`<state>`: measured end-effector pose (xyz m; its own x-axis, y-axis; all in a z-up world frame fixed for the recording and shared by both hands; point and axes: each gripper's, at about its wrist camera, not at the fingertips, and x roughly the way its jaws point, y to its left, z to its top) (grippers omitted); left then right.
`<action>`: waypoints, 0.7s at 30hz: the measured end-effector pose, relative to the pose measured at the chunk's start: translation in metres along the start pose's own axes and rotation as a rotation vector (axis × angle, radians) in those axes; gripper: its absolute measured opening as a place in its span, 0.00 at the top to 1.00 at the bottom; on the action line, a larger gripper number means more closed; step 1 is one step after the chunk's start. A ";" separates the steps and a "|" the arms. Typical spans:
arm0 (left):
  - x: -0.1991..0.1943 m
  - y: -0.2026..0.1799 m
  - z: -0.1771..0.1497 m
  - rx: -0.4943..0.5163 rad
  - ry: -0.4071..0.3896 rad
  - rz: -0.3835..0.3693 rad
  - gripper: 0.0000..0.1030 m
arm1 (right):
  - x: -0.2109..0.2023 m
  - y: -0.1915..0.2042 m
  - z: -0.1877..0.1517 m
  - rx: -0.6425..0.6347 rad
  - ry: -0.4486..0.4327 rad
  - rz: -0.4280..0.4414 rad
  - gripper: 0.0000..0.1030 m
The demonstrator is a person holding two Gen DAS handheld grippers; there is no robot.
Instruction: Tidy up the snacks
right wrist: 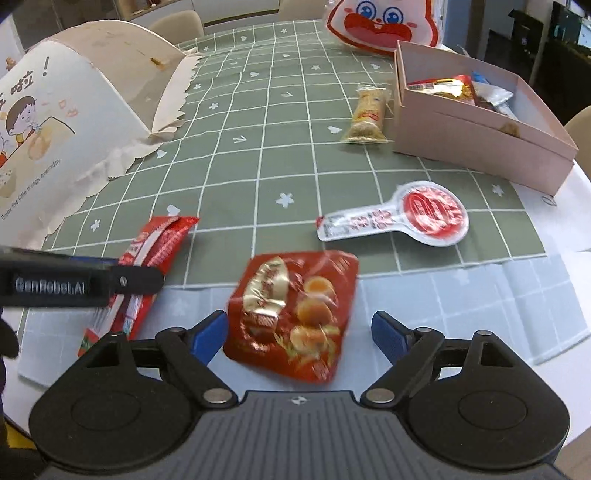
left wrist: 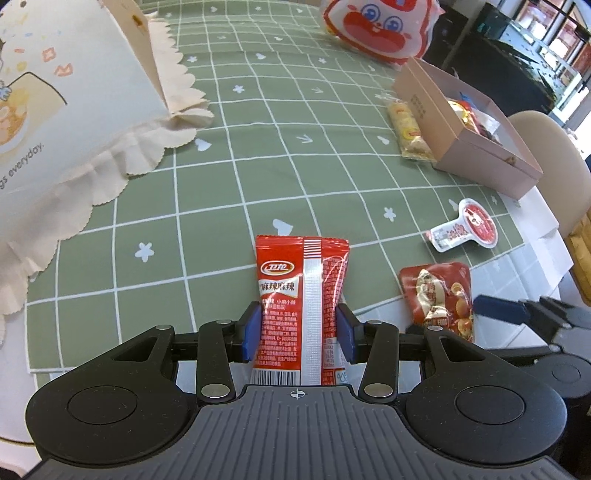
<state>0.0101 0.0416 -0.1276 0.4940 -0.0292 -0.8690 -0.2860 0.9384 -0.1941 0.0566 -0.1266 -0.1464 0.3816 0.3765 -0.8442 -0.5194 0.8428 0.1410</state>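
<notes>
Left gripper (left wrist: 299,334) level, clamped on red spicy-strip packet (left wrist: 301,295); right gripper (right wrist: 299,332) wide open, astride red egg-snack pouch (right wrist: 291,314).

Four loose snack packets show on the tabletop (right wrist: 295,122) — one red spicy-strip packet (left wrist: 301,314), one red egg-print pouch (right wrist: 291,314), one spoon-shaped white-and-red pack (right wrist: 399,218), one clear-wrapped cracker roll (right wrist: 367,114). One pink box (right wrist: 480,136) at right, one big cartoon bag (right wrist: 384,22) at the top, one printed paper box (right wrist: 55,122) at left — and two claws, left claw (left wrist: 299,332) and right claw (right wrist: 301,332).
</notes>
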 end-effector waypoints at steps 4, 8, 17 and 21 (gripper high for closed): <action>0.000 0.000 0.001 0.006 -0.001 -0.003 0.53 | 0.007 0.008 0.006 0.006 0.010 -0.042 0.12; 0.001 0.001 0.000 0.019 -0.002 -0.007 0.53 | 0.008 0.013 0.006 -0.013 0.010 -0.073 0.12; 0.001 0.000 -0.001 0.035 -0.010 -0.011 0.52 | -0.001 -0.006 -0.013 -0.035 -0.046 -0.069 0.12; 0.001 0.000 -0.001 0.032 -0.012 -0.009 0.52 | -0.003 -0.010 -0.020 -0.029 -0.074 -0.069 0.09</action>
<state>0.0100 0.0418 -0.1285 0.5062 -0.0335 -0.8617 -0.2550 0.9487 -0.1867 0.0454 -0.1436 -0.1555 0.4718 0.3463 -0.8109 -0.5114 0.8566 0.0682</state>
